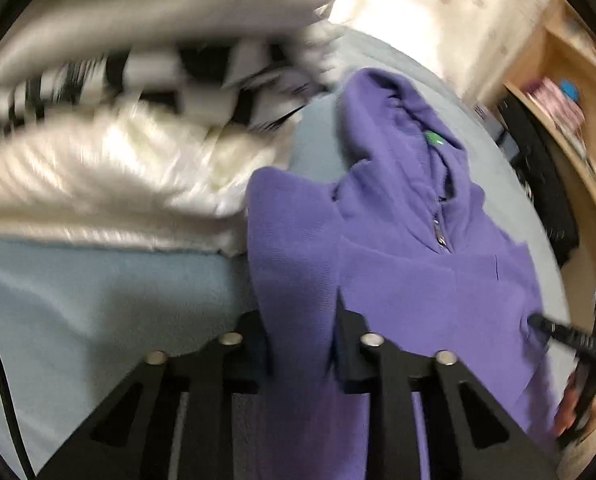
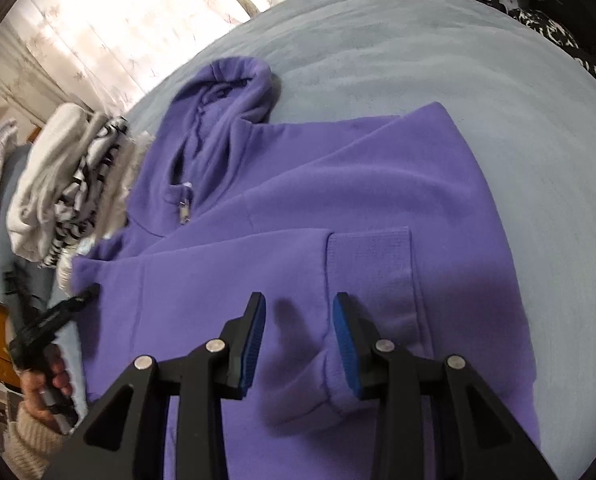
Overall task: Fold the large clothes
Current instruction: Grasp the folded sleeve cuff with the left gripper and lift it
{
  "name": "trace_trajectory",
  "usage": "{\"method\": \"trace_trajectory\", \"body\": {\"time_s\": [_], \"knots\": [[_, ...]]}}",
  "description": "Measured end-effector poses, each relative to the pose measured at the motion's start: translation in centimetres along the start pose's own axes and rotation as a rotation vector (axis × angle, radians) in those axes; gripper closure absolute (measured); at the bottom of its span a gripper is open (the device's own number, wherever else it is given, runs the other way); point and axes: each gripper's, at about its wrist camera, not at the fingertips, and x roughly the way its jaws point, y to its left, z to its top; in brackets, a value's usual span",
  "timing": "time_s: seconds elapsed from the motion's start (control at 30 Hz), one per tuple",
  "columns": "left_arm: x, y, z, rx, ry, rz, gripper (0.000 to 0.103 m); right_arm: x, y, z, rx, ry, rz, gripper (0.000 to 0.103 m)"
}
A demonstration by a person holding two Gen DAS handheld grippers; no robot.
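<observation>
A purple zip hoodie [image 2: 298,200] lies on a light blue blanket [image 2: 498,80], hood toward the window, sleeves folded across the front. My right gripper [image 2: 300,324] is open and empty, hovering over the lower front beside a ribbed cuff [image 2: 370,260]. My left gripper [image 1: 300,340] has its fingers either side of a fold of the hoodie [image 1: 298,260] at its left edge; the cloth runs between the jaws, and whether they pinch it is unclear. The right gripper's tip [image 1: 538,322] shows at the hoodie's right side; the left gripper [image 2: 77,300] shows at the hoodie's left edge.
A pile of folded clothes [image 2: 69,184], white and black-and-white striped, sits left of the hoodie; it also shows, blurred, in the left wrist view [image 1: 117,140]. Curtains [image 2: 117,20] hang behind. A wooden shelf [image 1: 558,120] stands beyond the bed's right side.
</observation>
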Motion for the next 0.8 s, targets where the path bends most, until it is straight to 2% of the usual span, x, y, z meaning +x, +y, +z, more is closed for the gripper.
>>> {"method": "trace_trajectory", "body": {"time_s": [0.1,0.17,0.27,0.4,0.5,0.6,0.67,0.8], "knots": [[-2.6,-1.9,0.4,0.112,-0.049,0.044,0.089,0.4,0.3,0.0,-0.019,-0.008,-0.003,0.067],[-4.4,-2.3,0.7,0.171,-0.085,0.063,0.090,0.3,1.2,-0.2,-0.058,-0.016,0.027,0.067],[-4.6,-1.8,1.1,0.223,-0.088,0.094,0.090,0.6,3.4,-0.8,-0.138,-0.037,0.069,0.067],[-1.7,-0.6,0.3,0.254,-0.040,0.140,0.089,2.8,5.7,-1.4,-0.230,-0.048,-0.054,0.067],[0.4,-0.4,-0.7,0.298,-0.037,0.181,0.085,3.3,6.3,-1.8,-0.288,-0.048,-0.101,0.068],[-0.1,-0.1,-0.8,0.267,-0.072,0.189,0.072,1.9,5.9,-1.6,-0.293,-0.019,-0.060,0.068],[-0.9,0.6,-0.7,0.231,-0.082,0.182,0.052,0.7,4.9,-1.0,-0.266,-0.032,-0.031,0.068],[-3.0,2.4,-0.5,0.133,-0.066,0.133,0.042,-1.6,1.7,0.1,-0.169,-0.079,0.000,0.068]]}}
